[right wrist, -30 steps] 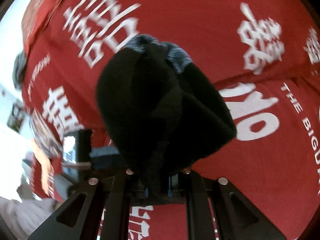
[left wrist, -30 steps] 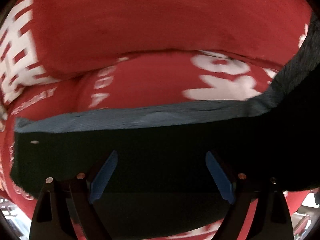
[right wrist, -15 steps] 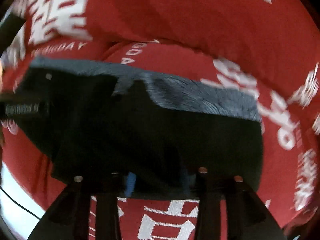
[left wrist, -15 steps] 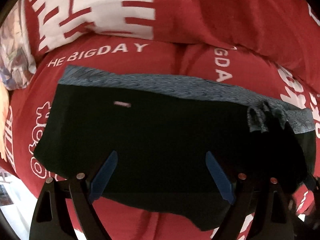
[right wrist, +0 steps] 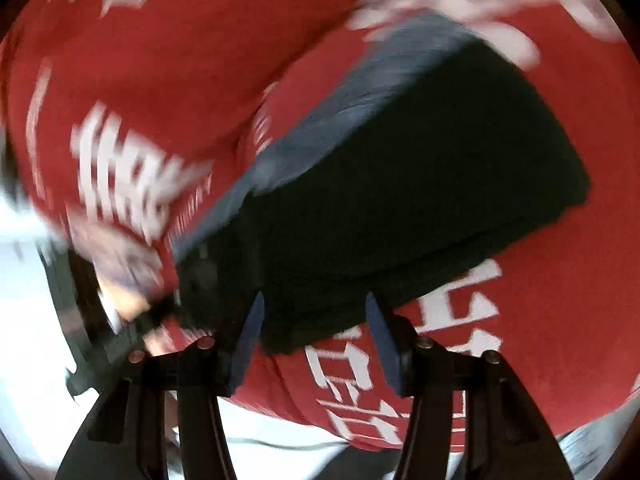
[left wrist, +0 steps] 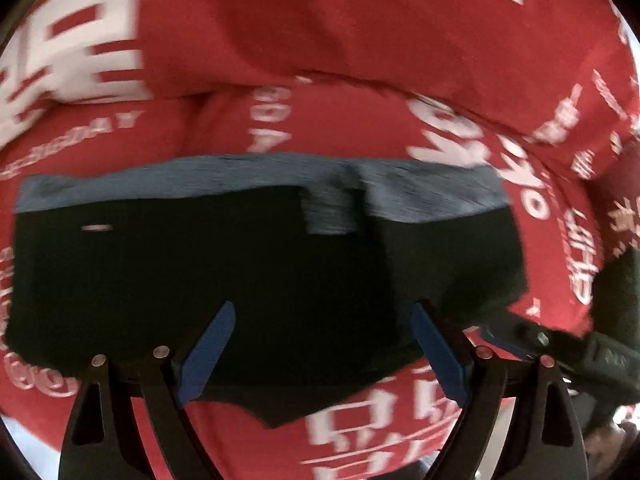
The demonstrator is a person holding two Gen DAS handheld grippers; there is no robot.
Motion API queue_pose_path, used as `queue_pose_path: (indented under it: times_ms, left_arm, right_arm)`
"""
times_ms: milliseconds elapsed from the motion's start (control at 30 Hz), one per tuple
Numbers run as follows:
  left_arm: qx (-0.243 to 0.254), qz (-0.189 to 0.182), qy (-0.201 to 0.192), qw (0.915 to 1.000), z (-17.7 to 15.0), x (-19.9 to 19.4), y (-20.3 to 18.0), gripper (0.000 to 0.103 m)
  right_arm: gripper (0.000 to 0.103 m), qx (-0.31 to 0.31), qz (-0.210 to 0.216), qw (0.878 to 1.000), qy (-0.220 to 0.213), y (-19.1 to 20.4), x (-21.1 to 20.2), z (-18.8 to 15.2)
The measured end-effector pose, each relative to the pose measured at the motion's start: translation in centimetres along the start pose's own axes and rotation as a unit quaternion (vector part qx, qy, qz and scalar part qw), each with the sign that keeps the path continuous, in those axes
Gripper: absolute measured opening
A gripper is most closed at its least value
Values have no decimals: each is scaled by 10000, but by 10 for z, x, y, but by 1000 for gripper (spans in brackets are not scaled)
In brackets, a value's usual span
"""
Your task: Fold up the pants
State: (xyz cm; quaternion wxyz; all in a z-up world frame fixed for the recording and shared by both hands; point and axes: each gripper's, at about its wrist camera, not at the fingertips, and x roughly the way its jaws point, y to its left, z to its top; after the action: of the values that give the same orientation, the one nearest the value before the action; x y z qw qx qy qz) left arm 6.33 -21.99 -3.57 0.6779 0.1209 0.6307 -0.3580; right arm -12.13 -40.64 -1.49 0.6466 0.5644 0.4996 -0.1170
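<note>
The black pants (left wrist: 248, 272) with a grey-blue waistband (left wrist: 420, 196) lie folded into a flat block on the red printed bedcover (left wrist: 360, 60). My left gripper (left wrist: 322, 350) is open and empty, just above the near edge of the pants. In the right wrist view the folded pants (right wrist: 420, 184) lie slanted, waistband (right wrist: 320, 120) on the far left side. My right gripper (right wrist: 314, 340) is open and empty over the pants' near edge. The right gripper also shows at the lower right of the left wrist view (left wrist: 520, 340).
The red bedcover with white lettering (right wrist: 140, 184) bulges into a ridge behind the pants. The bed's edge and bright floor (right wrist: 32, 320) show at the lower left of the right wrist view. Both views are motion-blurred.
My right gripper has let go of the bunched pants and opened. The pants now lie flat and folded. Both grippers have drawn back from the cloth.
</note>
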Motion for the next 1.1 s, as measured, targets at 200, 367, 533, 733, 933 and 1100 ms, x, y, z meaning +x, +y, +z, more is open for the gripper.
queue_pose_path:
  times_ms: [200, 367, 533, 733, 933, 1100]
  left_arm:
    - [122, -271, 536, 9981, 3, 39, -26, 59]
    - [65, -223, 635, 9977, 0, 54, -25, 59]
    - [17, -147, 514, 9986, -3, 44, -25, 59]
    - [102, 167, 147, 9997, -17, 16, -25, 59]
    - [-130, 528, 350, 9979, -23, 37, -12, 62]
    - [56, 818, 64, 9966, -14, 17, -20, 75]
  right_arm:
    - [50, 846, 399, 9956, -20, -40, 9, 11]
    - [36, 1318, 609, 9894, -70, -62, 11, 6]
    - [5, 1460, 693, 9868, -57, -66, 18, 18]
    - [5, 708, 656, 9952, 130, -29, 7, 12]
    - [4, 1060, 446, 9928, 339, -55, 40, 3]
    - [29, 139, 98, 9949, 989, -23, 24, 13]
